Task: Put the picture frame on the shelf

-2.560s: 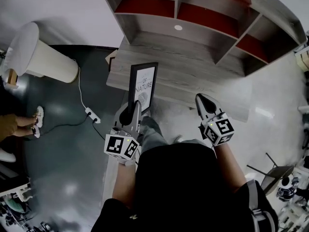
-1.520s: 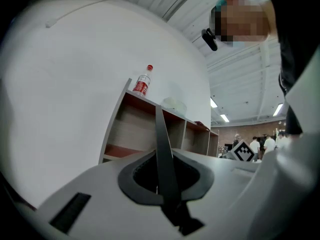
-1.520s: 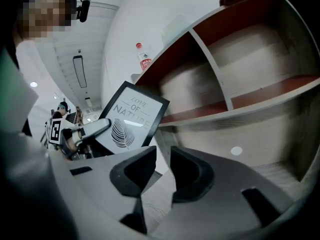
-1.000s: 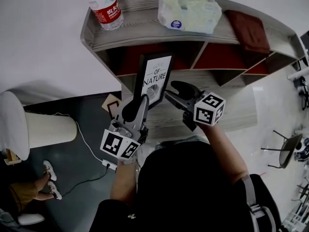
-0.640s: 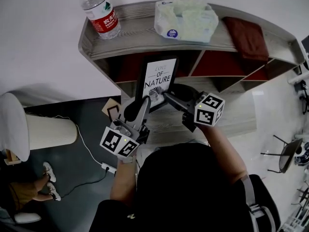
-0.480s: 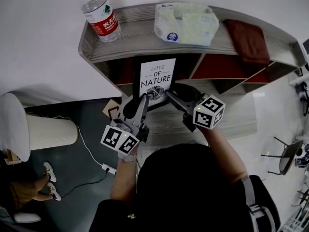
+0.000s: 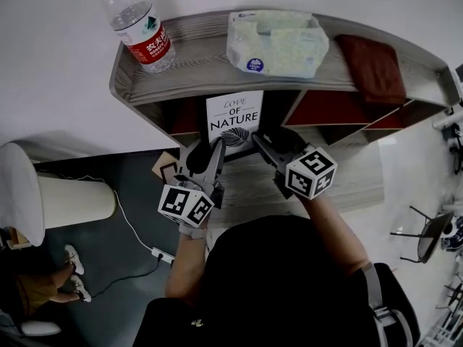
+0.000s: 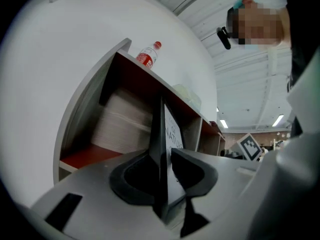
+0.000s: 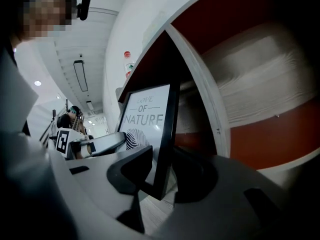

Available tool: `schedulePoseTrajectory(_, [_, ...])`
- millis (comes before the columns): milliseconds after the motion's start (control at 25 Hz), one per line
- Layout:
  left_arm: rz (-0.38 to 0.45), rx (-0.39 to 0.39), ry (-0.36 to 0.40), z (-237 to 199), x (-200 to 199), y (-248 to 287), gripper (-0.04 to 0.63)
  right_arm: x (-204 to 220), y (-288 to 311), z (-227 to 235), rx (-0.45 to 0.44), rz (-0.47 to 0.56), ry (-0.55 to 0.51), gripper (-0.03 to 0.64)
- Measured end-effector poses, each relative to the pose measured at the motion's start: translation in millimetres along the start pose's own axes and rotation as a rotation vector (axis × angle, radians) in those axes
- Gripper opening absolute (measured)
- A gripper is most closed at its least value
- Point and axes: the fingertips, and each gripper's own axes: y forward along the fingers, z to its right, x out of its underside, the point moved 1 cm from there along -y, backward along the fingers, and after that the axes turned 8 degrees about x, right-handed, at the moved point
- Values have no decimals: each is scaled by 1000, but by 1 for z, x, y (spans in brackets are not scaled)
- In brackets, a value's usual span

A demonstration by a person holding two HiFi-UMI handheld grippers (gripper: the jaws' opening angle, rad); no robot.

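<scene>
The black picture frame (image 7: 233,118), printed "LOVE OF NATURE", stands upright in the left compartment under the top board of the grey wooden shelf (image 7: 210,58). My left gripper (image 7: 205,155) is at its lower left edge. In the left gripper view the frame (image 8: 161,129) sits edge-on between the jaws of that gripper (image 8: 165,179); they are opening, with a slit on the right side. My right gripper (image 7: 266,144) is at the lower right. Its jaws (image 9: 162,176) are closing around the frame's (image 9: 150,119) side edge and are not pressing on it.
On the shelf's top board stand a water bottle (image 7: 137,31), a tissue pack (image 7: 275,42) and a folded brown cloth (image 7: 372,56). A divider wall (image 7: 293,107) bounds the compartment on the right. On the floor to the left are a white cylinder bin (image 7: 51,194) and a power strip (image 7: 160,255).
The frame has gone from the desk level up into the shelf compartment and turned face-on. The left jaws have widened off it and the right jaws have narrowed around its edge.
</scene>
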Motion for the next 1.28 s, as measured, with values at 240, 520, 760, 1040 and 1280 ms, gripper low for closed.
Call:
schedulePoseTrajectory(240, [4,-7,-9,-14,-1,12,129,-12,1,4,77,32,-51,115])
schedulePoseTrajectory(520, [-26,-29,1,-32,-2,32,163,-29,6,13,230,92,-159,112])
schedulePoseTrajectory(760, [-24,-32,-2,-46,-11,40,178,-44,13,10,306,147,-214,109])
schedulePoseTrajectory(1040, [-46,-93,11,-62,-12,41,186,-47,32,10,366,137,-243,109])
schedulePoseTrajectory(1280, [-77,-123,50,-66,-16,43,186,-45,39,11,393,132,-269,110])
